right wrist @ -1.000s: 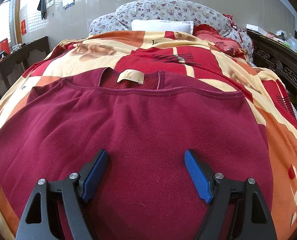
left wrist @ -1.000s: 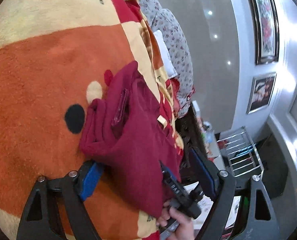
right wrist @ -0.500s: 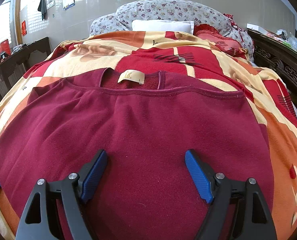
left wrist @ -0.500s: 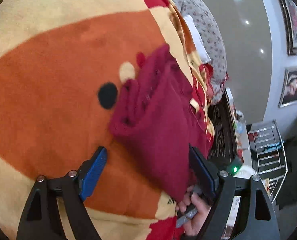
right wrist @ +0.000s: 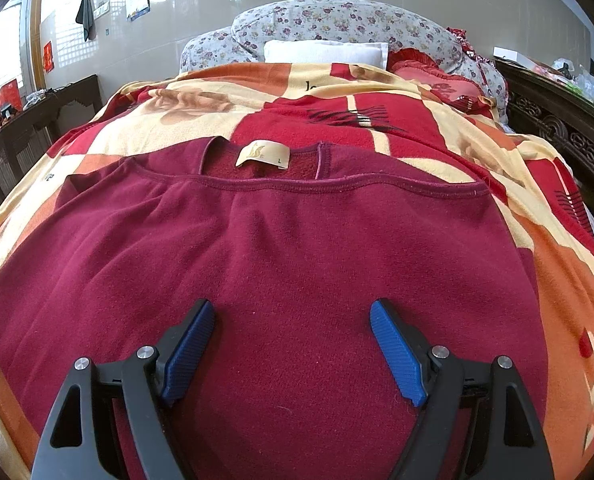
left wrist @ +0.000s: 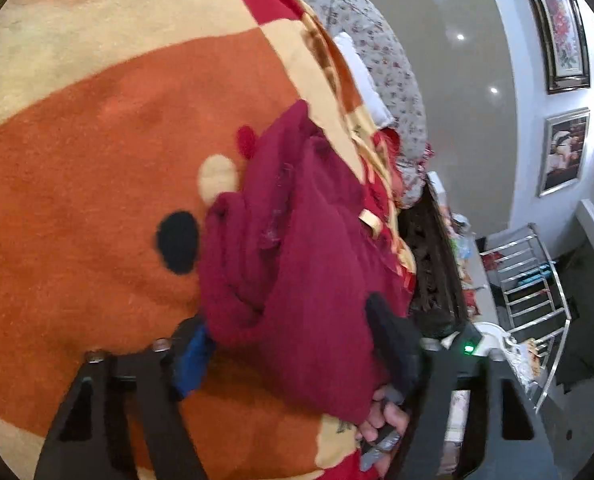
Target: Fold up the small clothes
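Left wrist view: your left claw (left wrist: 289,344) is closing around the bunched sweater (left wrist: 297,264) edge on the bed (left wrist: 81,184). Right claw (right wrist: 291,344) gapes wide over the sweater, gripping nothing.

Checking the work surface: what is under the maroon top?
The maroon top lies flat on a patterned fleece blanket covering the bed, blanket showing on all sides. Whatever sits beneath the blanket, or between the garment's folded layers, is covered.

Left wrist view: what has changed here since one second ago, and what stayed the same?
The left claw is closing around the bunched edge of the dark red fleece garment, which now lies between its fingers. The right claw stays wide open above the garment, which lies unmoved on the orange patterned blanket.
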`<state>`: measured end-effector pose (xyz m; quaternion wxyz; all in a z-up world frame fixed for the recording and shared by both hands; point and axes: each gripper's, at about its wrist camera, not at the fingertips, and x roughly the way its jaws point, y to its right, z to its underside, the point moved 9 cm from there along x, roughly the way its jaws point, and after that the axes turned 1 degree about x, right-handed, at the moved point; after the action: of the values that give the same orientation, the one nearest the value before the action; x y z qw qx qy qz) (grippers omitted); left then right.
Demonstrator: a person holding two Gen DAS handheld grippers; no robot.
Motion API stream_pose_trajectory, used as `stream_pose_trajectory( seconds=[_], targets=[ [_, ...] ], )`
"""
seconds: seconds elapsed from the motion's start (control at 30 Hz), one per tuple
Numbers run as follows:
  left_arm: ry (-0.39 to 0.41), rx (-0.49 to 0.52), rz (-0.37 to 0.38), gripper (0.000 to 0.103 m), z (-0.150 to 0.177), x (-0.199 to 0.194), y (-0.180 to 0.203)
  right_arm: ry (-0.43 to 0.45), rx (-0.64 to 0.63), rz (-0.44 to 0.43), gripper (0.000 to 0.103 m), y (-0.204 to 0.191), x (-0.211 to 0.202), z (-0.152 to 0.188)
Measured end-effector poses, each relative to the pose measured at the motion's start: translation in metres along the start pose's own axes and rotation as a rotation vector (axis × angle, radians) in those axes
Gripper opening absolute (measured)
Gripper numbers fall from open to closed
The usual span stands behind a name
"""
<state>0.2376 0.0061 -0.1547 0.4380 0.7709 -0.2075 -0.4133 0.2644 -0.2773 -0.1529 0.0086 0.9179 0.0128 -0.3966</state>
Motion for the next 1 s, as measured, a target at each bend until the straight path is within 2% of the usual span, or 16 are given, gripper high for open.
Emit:
stream_pose_trajectory(
  seconds=[0.07, 0.13, 0.27, 0.4, 0.53, 0.6, 0.67, 0.73, 0.8, 0.93, 1.0],
  targets=[
    [0.015, 0.001, -0.013, 0.051, 0.0, -0.001, -0.005, 0.0, 0.0, 0.0, 0.084, -0.001, 0.0, 0.0],
    [0.031, 0.002, -0.055, 0.032, 0.0, -0.002, -0.011, 0.0, 0.001, -0.002, 0.084, 0.0, 0.0, 0.0],
    [0.086, 0.085, -0.126, 0.029, 0.001, -0.005, -0.011, 0.001, 0.002, -0.003, 0.084, -0.001, 0.0, 0.0],
    [0.188, 0.229, -0.224, 0.021, 0.004, -0.012, 0.002, -0.004, 0.003, -0.006, 0.085, -0.001, 0.0, 0.0],
    [0.266, 0.359, -0.281, 0.017, 0.01, -0.018, 0.022, -0.074, -0.035, -0.011, 0.085, -0.012, -0.013, -0.014],
    [0.286, 0.391, -0.28, 0.016, 0.012, -0.02, 0.028, -0.04, 0.007, -0.111, 0.085, -0.03, -0.031, -0.038],
    [0.297, 0.419, -0.273, 0.016, 0.014, -0.023, 0.033, -0.041, 0.064, -0.284, 0.086, -0.059, -0.042, -0.062],
    [0.307, 0.46, -0.256, 0.016, 0.018, -0.024, 0.042, -0.111, 0.112, -0.49, 0.086, -0.099, -0.036, -0.086],
    [0.304, 0.501, -0.254, 0.016, 0.023, -0.022, 0.048, -0.195, 0.136, -0.593, 0.086, -0.127, -0.021, -0.096],
    [0.292, 0.575, -0.278, 0.015, 0.033, -0.016, 0.06, -0.329, 0.231, -0.672, 0.086, -0.163, 0.022, -0.112],
    [0.291, 0.612, -0.294, 0.015, 0.038, -0.013, 0.065, -0.398, 0.255, -0.644, 0.086, -0.177, 0.042, -0.114]
  ],
)
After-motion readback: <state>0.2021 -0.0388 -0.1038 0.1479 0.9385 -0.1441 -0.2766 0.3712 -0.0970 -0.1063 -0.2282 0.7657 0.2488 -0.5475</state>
